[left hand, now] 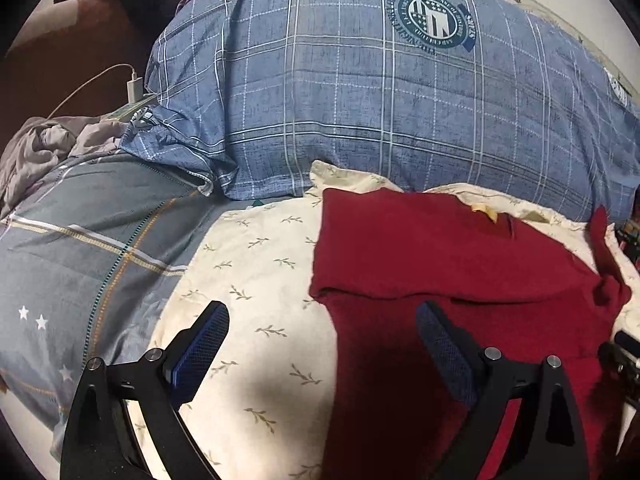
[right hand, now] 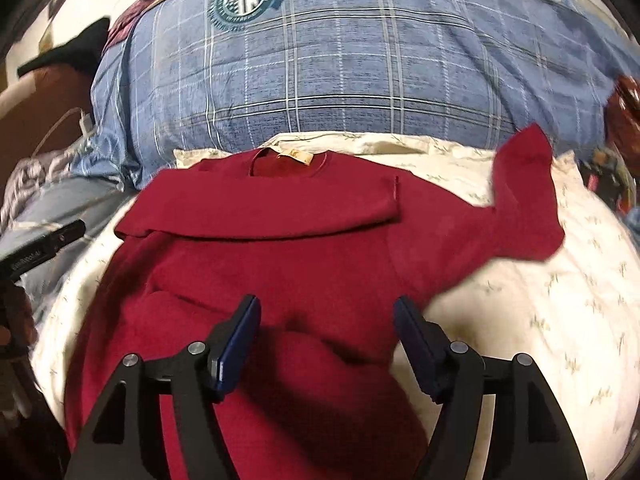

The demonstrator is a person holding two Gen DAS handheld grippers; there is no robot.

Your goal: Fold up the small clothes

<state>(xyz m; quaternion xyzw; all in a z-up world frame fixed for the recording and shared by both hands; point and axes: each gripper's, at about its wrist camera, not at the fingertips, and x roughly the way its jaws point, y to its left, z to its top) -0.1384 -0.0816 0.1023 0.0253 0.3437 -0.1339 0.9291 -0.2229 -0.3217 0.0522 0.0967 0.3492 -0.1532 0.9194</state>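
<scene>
The right claw (right hand: pixel 326 320) stands apart and empty above the dark red knitted sweater (right hand: pixel 320 240), whose free sleeve reaches toward two o'clock. The left claw (left hand: pixel 320 328), also apart and empty, hangs over the sweater's edge on the cream leaf-print sheet (left hand: pixel 248 280). At twelve o'clock lies a blue plaid quilt (left hand: pixel 340 92).

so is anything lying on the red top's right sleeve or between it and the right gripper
Nothing visible. The right sleeve lies spread on the cream leaf-print bedding, bare of other items. The right gripper hangs open over the red top, fingers empty, only red fabric and bedding toward the sleeve.
</scene>
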